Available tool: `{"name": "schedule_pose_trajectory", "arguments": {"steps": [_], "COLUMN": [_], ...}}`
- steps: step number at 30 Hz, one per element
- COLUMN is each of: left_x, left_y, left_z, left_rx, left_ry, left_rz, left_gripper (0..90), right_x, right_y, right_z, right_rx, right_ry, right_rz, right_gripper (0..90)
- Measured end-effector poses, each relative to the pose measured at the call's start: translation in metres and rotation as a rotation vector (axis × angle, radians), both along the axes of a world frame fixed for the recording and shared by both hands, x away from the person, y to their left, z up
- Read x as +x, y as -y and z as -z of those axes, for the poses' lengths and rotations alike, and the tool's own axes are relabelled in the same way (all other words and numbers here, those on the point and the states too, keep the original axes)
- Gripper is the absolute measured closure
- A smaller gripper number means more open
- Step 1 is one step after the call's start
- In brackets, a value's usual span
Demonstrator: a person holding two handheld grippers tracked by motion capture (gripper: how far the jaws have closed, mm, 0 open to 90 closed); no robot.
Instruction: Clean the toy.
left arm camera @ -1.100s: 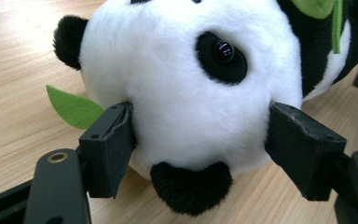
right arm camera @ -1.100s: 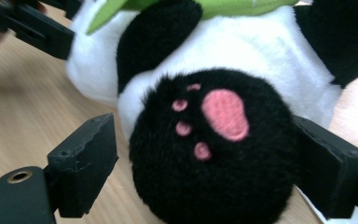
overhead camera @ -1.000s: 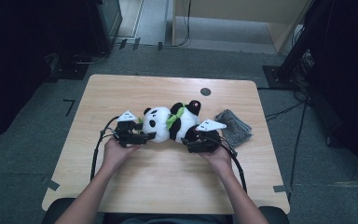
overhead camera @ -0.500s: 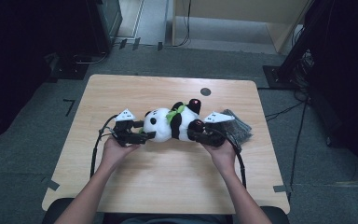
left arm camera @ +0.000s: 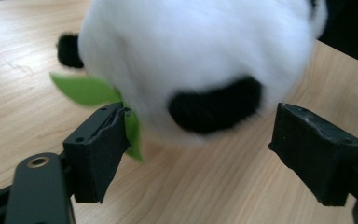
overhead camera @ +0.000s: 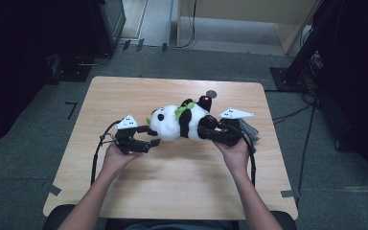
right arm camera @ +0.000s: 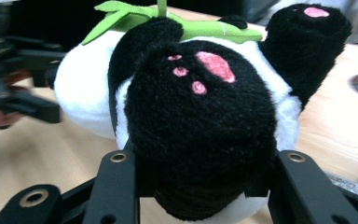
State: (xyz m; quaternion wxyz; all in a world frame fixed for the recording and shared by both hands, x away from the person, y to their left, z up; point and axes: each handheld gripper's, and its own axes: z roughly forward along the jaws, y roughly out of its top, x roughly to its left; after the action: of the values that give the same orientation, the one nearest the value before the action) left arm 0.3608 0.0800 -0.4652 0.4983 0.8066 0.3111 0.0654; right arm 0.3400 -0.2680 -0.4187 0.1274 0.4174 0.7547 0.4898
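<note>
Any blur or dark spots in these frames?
Left gripper view: panda smeared by blur, left gripper jaws sharp. Right gripper view: foot crisp, far background soft. High view: table evenly lit, surroundings dark.

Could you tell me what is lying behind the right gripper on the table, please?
In the high view, a grey striped cloth-like thing lies on the table just behind the right gripper, which clamps the plush panda's foot. The gripper and hand cover most of it, so I cannot identify it.

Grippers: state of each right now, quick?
Left gripper: open, jaws have just been widening, panda plush head between them, untouched.
Right gripper: closed on the panda's foot.
</note>
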Motion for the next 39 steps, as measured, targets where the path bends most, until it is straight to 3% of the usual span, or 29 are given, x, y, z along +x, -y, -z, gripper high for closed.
{"name": "schedule_pose_trajectory", "arguments": {"steps": [5,8,12,14,17,20,23,26,28,31,33,35,39], "left_x": [-0.002,-0.002,0.000,-0.003,-0.007,-0.007,-0.006,-0.005,-0.004,-0.002,-0.001,0.002,0.006], "left_y": [0.003,0.005,0.009,0.011,0.013,0.012,0.011,0.007,0.003,-0.001,-0.004,-0.008,-0.018], "left_z": [0.002,0.003,0.005,0.003,-0.002,-0.005,-0.008,-0.012,-0.016,-0.019,-0.020,-0.021,-0.026], "left_rx": [0.031,0.017,-0.010,0.003,0.023,0.026,0.019,-0.022,-0.046,-0.051,-0.056,-0.064,-0.110], "left_ry": [0.047,0.066,0.062,0.083,0.113,0.074,0.051,0.023,0.008,-0.007,-0.017,-0.029,-0.063], "left_rz": [-0.004,-0.007,-0.021,-0.028,-0.056,-0.060,-0.058,-0.060,-0.056,-0.056,-0.064,-0.070,-0.087], "left_gripper": [10.9,8.6,9.1,14.5,30.6,46.7,54.1,56.6,58.3,59.7,60.3,60.6,60.6], "right_x": [-0.003,-0.003,-0.004,-0.004,-0.004,-0.004,-0.003,-0.002,-0.001,-0.001,-0.003,-0.005,-0.008], "right_y": [-0.010,-0.010,-0.010,-0.010,-0.010,-0.008,-0.007,-0.003,0.000,0.001,0.002,0.001,0.000], "right_z": [-0.002,-0.003,-0.004,-0.004,-0.003,-0.001,0.001,0.003,0.004,0.008,0.011,0.014,0.018], "right_rx": [-0.004,0.009,0.027,0.026,0.028,0.022,-0.004,0.003,0.035,0.050,0.042,-0.002,-0.019], "right_ry": [-0.015,-0.021,-0.033,-0.031,-0.031,-0.031,-0.025,0.009,0.024,0.043,0.057,0.091,0.088], "right_rz": [-0.074,-0.107,-0.130,-0.131,-0.124,-0.115,-0.108,-0.113,-0.120,-0.130,-0.135,-0.120,-0.147], "right_gripper": [59.1,59.6,60.1,60.1,59.7,57.6,50.9,39.3,34.3,28.3,25.2,21.3,16.5]}}
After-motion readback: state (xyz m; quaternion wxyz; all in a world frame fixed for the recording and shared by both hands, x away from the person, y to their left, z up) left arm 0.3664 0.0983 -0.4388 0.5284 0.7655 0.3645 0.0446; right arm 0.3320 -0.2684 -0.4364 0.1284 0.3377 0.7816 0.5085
